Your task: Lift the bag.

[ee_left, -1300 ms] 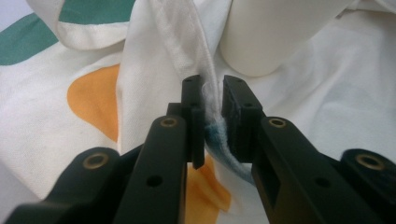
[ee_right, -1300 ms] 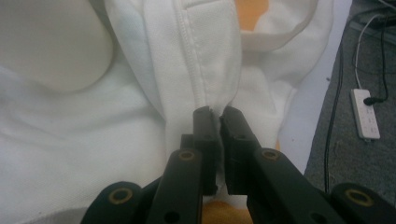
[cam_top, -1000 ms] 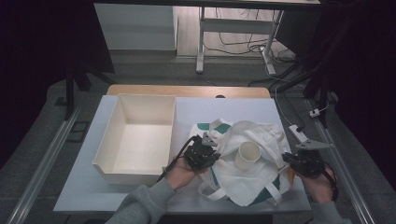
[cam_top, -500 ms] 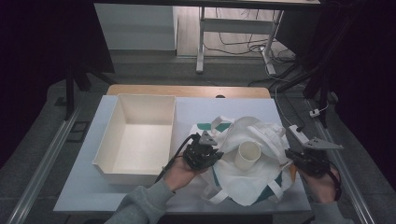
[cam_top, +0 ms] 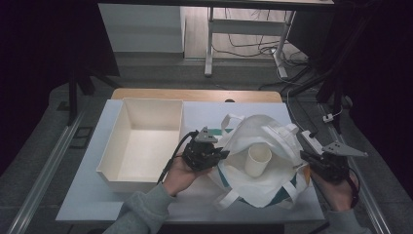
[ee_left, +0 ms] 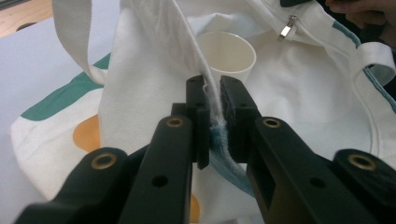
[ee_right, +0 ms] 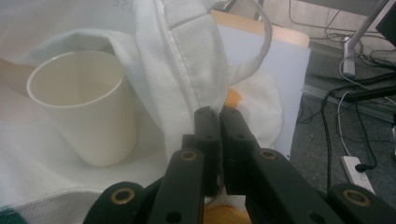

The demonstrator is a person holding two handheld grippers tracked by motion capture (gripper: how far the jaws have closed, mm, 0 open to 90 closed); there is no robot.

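Note:
A white cloth tote bag [cam_top: 263, 146] with teal and orange patches lies on the table, its mouth held apart. A cream paper cup [cam_top: 257, 161] stands upright inside it, also plain in the left gripper view [ee_left: 231, 56] and the right gripper view [ee_right: 84, 107]. My left gripper [cam_top: 218, 155] is shut on the bag's left rim [ee_left: 210, 100]. My right gripper [cam_top: 306, 157] is shut on the bag's right rim [ee_right: 196, 79]. Both rims are lifted off the table.
An empty white tray [cam_top: 141, 141] sits left of the bag on the pale table [cam_top: 87, 195]. A wooden strip [cam_top: 195, 94] runs along the far edge. Cables and a power strip [ee_right: 357, 168] lie on the floor at the right.
My left gripper has risen a little with the bag's rim, opening the bag wider around the cup. The right gripper has stayed in place.

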